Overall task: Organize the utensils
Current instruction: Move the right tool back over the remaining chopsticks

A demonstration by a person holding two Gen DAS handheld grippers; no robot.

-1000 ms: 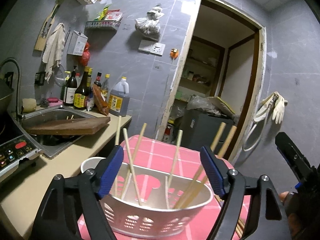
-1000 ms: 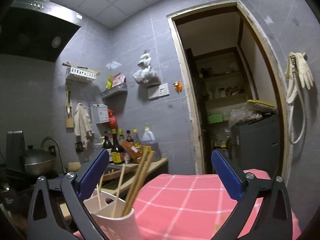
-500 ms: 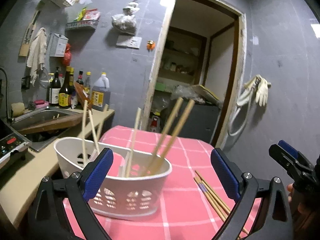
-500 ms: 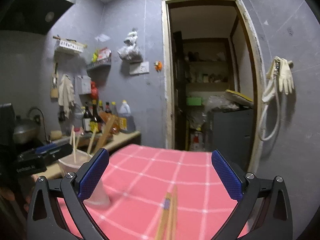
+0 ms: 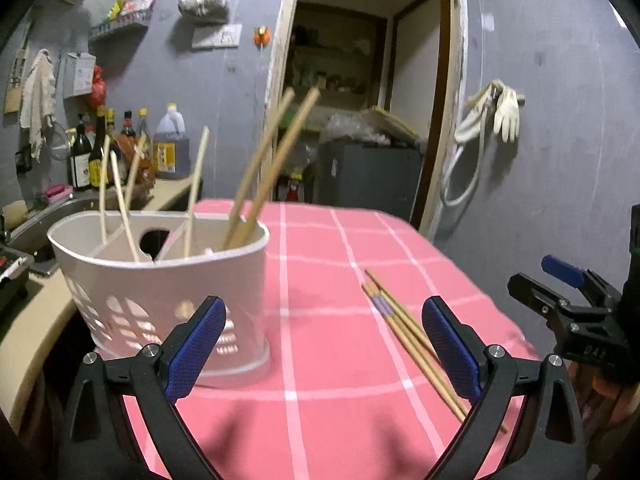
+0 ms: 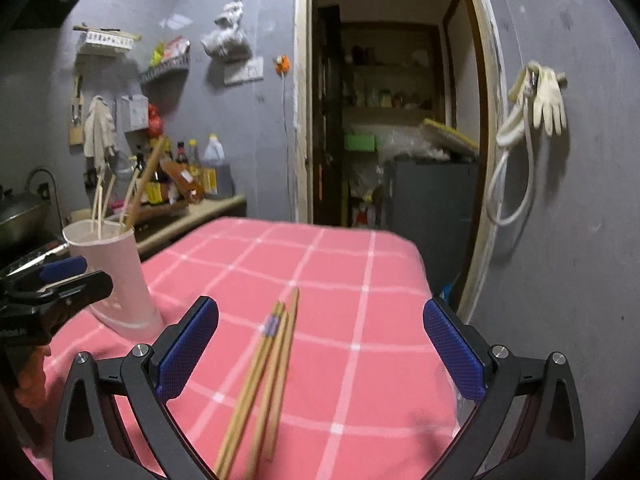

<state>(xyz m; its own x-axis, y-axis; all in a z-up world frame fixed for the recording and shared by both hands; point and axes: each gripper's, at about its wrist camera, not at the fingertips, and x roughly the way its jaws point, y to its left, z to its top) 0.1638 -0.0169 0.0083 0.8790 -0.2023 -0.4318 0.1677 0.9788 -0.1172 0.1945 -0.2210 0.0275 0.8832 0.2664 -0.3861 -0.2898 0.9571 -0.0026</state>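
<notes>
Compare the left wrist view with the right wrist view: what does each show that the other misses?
Left wrist only: the white perforated plastic holder's inner dividers and side holes; the open right gripper.

Right wrist only: the dark metal pot; the left gripper.

Both: loose wooden chopsticks lying on the pink checked tablecloth, and more standing in the holder.

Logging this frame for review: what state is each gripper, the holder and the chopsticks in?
left gripper: open, empty
right gripper: open, empty
white utensil holder: upright on the pink cloth, holding several chopsticks
loose chopsticks: lying flat on the pink tablecloth, not gripped
</notes>
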